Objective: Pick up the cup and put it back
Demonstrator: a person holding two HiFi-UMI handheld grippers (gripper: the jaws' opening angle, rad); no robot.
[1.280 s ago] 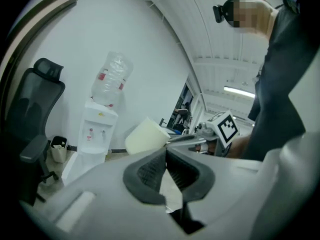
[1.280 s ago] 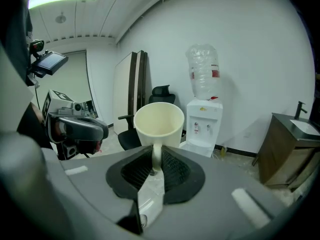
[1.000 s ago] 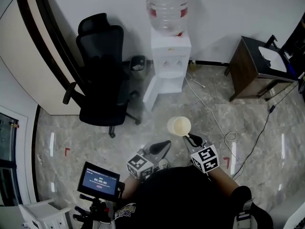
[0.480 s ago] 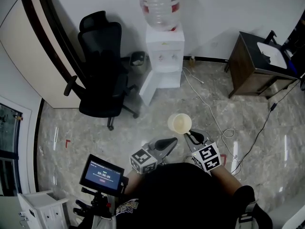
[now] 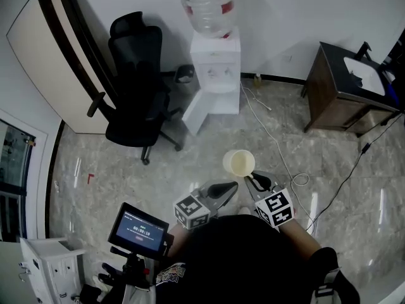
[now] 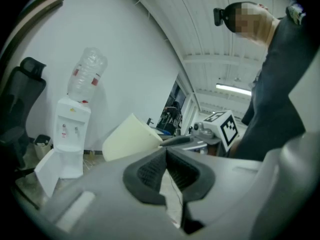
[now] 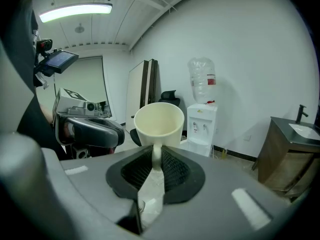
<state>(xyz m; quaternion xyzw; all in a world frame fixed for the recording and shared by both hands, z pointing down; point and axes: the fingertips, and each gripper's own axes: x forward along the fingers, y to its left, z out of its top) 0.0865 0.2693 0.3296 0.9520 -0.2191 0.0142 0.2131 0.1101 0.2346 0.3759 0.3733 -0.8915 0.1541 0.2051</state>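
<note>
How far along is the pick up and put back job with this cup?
Done: the cream cup is picked up, its handle clamped between the fingers of the right gripper. In hand: it is held upright above the marble floor, facing the water dispenser. Left: setting it back down; it rests on no surface yet. The left gripper is shut and empty.
</note>
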